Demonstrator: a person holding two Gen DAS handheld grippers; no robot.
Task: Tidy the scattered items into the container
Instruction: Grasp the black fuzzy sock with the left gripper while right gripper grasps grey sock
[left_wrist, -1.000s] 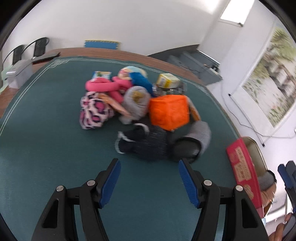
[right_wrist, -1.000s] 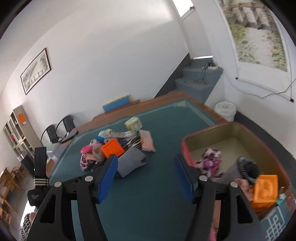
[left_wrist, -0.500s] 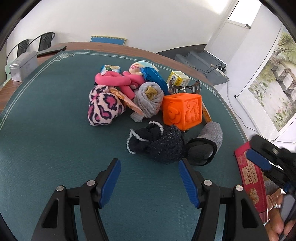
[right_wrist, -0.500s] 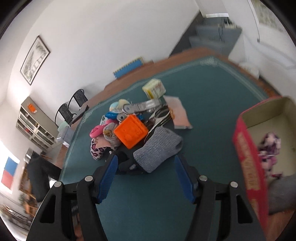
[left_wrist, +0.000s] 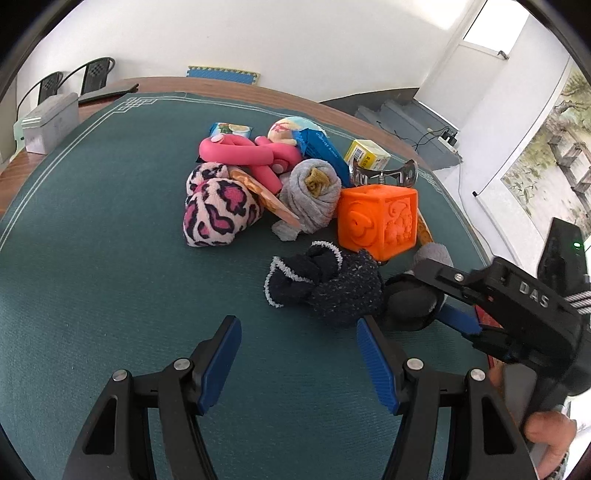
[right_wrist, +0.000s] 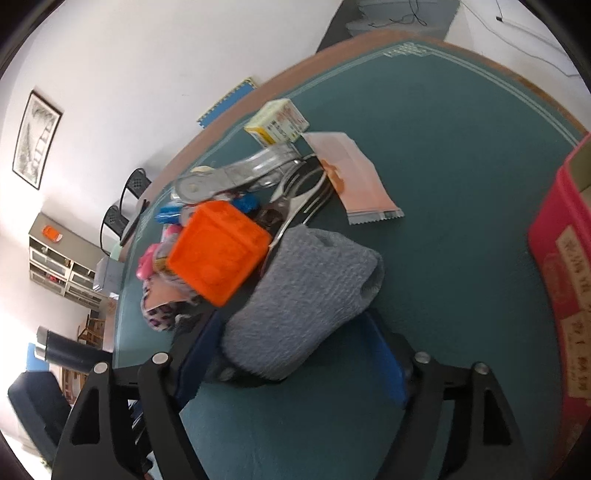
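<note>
A pile of items lies on the green mat (left_wrist: 92, 295): an orange cube (left_wrist: 380, 218), a dark knitted sock (left_wrist: 328, 280), a pink leopard sock (left_wrist: 216, 210), a grey rolled sock (left_wrist: 314, 192) and a pink foam tube (left_wrist: 243, 151). My left gripper (left_wrist: 297, 354) is open and empty, just short of the dark sock. My right gripper (right_wrist: 291, 354) is open, its jaws on either side of a grey slipper sock (right_wrist: 306, 291); it also shows in the left wrist view (left_wrist: 439, 295). The red container (right_wrist: 561, 258) is at the right edge.
A yellow box (right_wrist: 277, 122), a metal clamp (right_wrist: 240, 173), tongs (right_wrist: 299, 195) and a pink packet (right_wrist: 351, 177) lie behind the cube. A grey tin (left_wrist: 51, 122) stands at the mat's far left corner. Chairs and shelves stand beyond the table.
My right gripper has swung from over the container down to the pile and now straddles the grey slipper sock. My left gripper has moved closer to the dark sock.
</note>
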